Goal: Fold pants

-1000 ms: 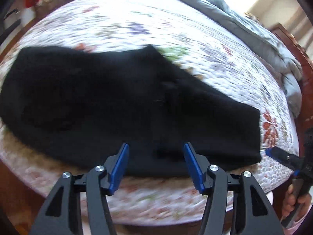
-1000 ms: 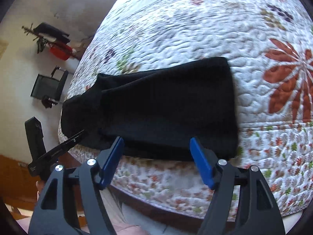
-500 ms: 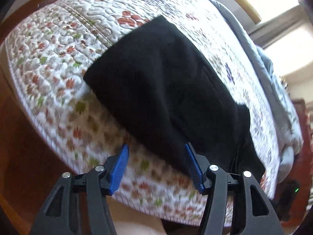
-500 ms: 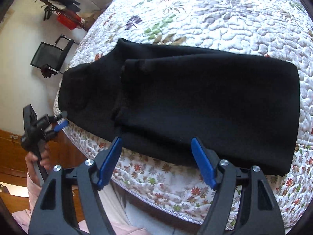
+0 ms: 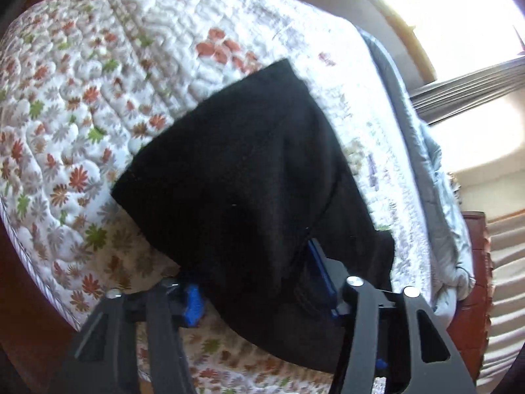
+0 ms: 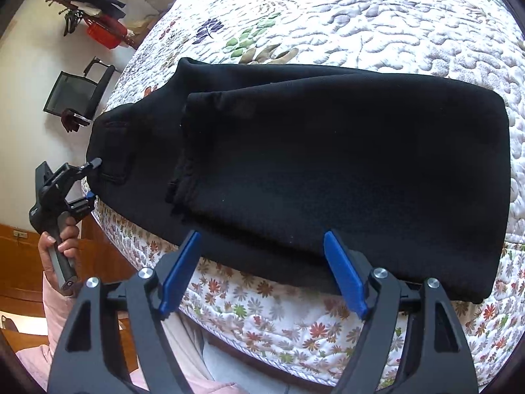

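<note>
- The black pants (image 6: 328, 164) lie folded on a flowered quilt (image 6: 393, 16) covering the bed, along its near edge.
- The left gripper (image 5: 259, 289) is at the waist end: the fabric edge sits between its jaws, which are closing on it; whether the pads already press the cloth cannot be told.
- The right gripper (image 6: 262, 272) hangs over the bed edge, its jaws opening and nothing between them; the pants' near edge lies just beyond the blue fingertips (image 6: 341, 269).
- A hand (image 6: 59, 246) holds the left gripper's handle.
</note>
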Available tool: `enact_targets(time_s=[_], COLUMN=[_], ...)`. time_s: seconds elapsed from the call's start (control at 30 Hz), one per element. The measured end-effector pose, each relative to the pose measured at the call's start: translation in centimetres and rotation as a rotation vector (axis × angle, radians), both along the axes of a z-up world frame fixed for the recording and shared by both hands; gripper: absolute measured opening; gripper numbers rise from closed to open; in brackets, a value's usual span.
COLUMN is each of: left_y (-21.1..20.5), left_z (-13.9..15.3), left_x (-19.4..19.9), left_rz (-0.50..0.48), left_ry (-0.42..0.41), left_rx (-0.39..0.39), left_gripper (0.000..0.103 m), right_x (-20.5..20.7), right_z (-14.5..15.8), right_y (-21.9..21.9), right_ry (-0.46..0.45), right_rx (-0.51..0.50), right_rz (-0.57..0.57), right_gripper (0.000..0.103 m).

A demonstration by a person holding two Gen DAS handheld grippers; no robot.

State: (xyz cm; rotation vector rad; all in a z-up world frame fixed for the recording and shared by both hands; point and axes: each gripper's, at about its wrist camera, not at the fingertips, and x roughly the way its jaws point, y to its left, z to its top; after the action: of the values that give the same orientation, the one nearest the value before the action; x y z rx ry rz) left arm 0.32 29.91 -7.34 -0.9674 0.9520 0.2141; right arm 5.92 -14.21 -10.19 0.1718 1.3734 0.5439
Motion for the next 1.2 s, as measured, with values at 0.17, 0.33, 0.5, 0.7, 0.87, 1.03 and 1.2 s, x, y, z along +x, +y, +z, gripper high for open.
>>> enact_targets(time_s=[0.17,0.33,0.5,0.7,0.87,1.03,1.2], left_y=[0.8,0.1,-0.6,-4.7,-10.7,-17.2,-22.3], left_z=[-2.5,-2.1,0.5,6.0,10.0,10.9,9.7], left_x=[0.7,1.2,0.8,1.3,2.7,3.9,5.1], left_rz=[0.028,0.049,0.075,-0.002,-0.168,-0.356,-0.501], left_ry=[0.047,0.027,-0.051,-0.188,-0.283,-0.306,-0.265], left_rx=[-0.058,-0.030,0.005,0.169,0.290,0.363,0.393], left_gripper=[0.052,0.045,0.025,0.022,0.021,0.021,0.021], right_x=[0.5,0.4,0.0,-0.9,-1.3,-1.6,-1.8], right_z=[-0.5,-0.6,0.2,1.6,2.6,3.0,3.0], right_y=[-0.1,-0.5,-1.1,-2.6,-4.6,-6.1,-7.5], right_ry=[0.002,0.000,-0.007,-0.035,-0.059,-0.071,-0.068], right_rx=[0.007,0.031,0.037,0.029,0.039,0.051,0.059], right_rz=[-0.007,-0.013,-0.019,-0.043,-0.084,-0.115,-0.138], right_gripper=[0.077,0.077,0.077,0.077,0.078,0.079,0.079])
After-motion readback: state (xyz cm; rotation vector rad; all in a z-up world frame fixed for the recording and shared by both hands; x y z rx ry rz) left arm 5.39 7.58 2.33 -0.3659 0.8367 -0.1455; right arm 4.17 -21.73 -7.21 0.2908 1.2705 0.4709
